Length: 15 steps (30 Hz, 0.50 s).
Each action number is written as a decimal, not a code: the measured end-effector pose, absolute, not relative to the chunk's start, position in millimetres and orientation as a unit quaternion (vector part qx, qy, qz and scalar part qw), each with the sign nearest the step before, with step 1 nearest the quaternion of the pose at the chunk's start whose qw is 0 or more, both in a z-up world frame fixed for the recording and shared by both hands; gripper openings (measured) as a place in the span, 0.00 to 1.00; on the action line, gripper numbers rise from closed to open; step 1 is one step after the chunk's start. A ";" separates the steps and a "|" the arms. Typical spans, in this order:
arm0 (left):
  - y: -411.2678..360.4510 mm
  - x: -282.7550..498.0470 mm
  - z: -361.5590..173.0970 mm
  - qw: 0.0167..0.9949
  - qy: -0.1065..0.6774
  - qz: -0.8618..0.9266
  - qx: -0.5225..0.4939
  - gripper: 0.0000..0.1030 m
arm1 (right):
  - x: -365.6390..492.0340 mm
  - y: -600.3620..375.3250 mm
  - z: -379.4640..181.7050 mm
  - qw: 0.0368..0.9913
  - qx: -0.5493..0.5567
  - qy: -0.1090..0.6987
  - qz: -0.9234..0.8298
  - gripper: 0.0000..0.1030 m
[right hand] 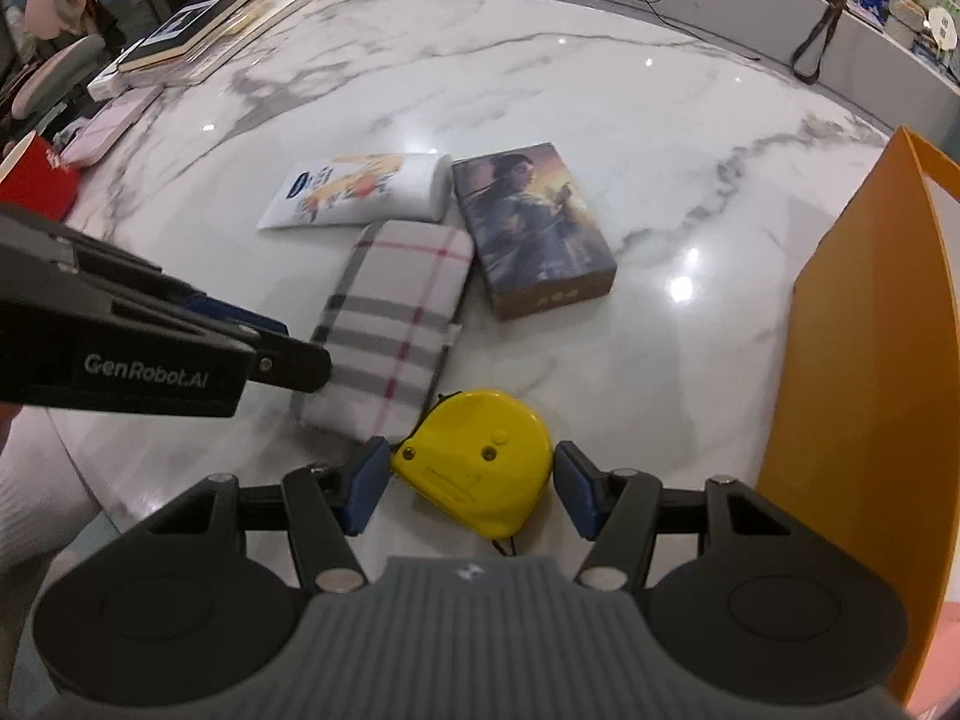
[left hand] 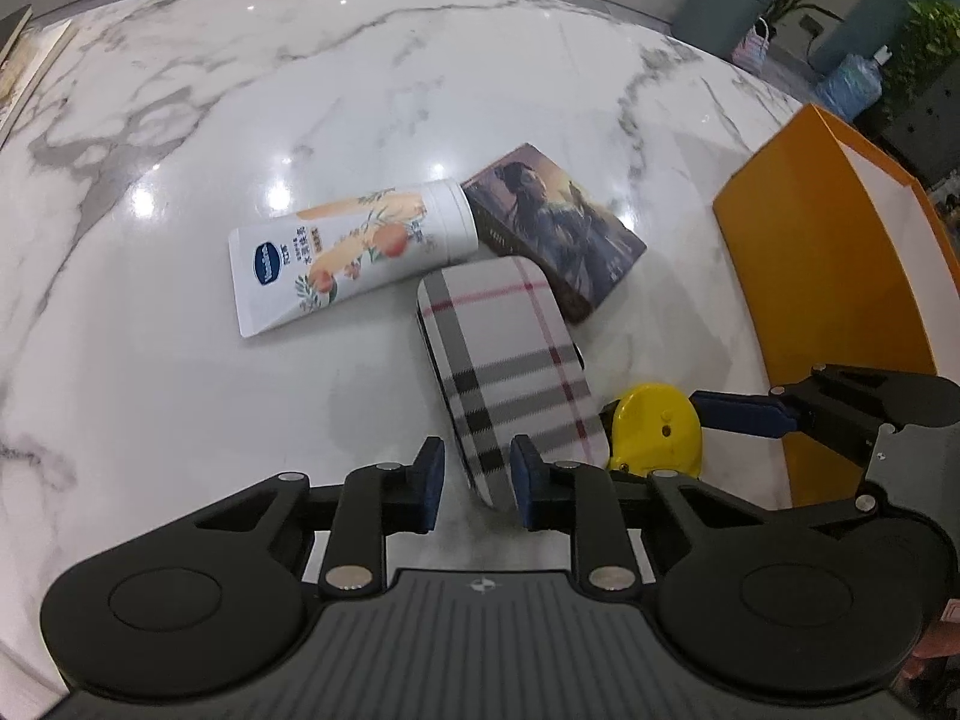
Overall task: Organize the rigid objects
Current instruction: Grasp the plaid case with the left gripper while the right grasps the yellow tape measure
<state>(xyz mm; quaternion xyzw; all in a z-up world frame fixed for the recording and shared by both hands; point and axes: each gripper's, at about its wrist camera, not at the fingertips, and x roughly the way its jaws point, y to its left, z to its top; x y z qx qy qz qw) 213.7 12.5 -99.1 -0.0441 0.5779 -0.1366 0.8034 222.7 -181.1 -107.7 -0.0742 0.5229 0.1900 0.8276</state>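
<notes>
A plaid case (left hand: 510, 354) (right hand: 396, 312) lies flat on the marble table (left hand: 180, 300). My left gripper (left hand: 477, 474) (right hand: 294, 348) straddles its near end with narrow jaws; the right pad touches it, while a sliver of marble shows beside the left pad. Next to the case sits a yellow tape measure (right hand: 474, 456) (left hand: 654, 426), and my right gripper (right hand: 471, 480) is shut on it, both pads against its sides. One of that gripper's fingers (left hand: 744, 414) shows in the left wrist view. Beyond lie a white lotion tube (left hand: 348, 252) (right hand: 360, 189) and a picture-printed box (left hand: 558, 228) (right hand: 534, 222).
An orange open box (left hand: 828, 300) (right hand: 870, 360) stands upright close on the right. Stacked books (right hand: 186, 24), a pink item (right hand: 102, 126) and a red cup (right hand: 36, 180) sit at the table's far left. A raised ledge with cables runs behind.
</notes>
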 end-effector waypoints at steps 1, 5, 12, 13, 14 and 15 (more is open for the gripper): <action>13.2 212.6 -98.8 0.805 0.575 -0.136 -0.045 0.27 | 221.6 -180.4 -107.4 0.828 -0.076 0.523 0.190 0.58; 13.0 212.3 -94.6 0.820 0.552 -0.138 -0.062 0.52 | 222.8 -181.3 -105.6 0.826 -0.089 0.528 0.178 0.58; 3.1 223.1 -99.8 0.834 0.533 -0.122 -0.076 0.72 | 236.3 -184.6 -103.9 0.824 -0.114 0.531 0.158 0.58; 2.2 225.4 -101.3 0.835 0.532 -0.119 -0.076 0.72 | 238.0 -184.0 -103.8 0.824 -0.118 0.531 0.159 0.58; 0.2 226.8 -103.0 0.835 0.531 -0.120 -0.075 0.72 | 239.7 -184.3 -103.6 0.823 -0.118 0.532 0.160 0.58; -2.4 228.7 -104.6 0.836 0.531 -0.121 -0.075 0.73 | 241.1 -184.4 -103.6 0.822 -0.117 0.533 0.162 0.58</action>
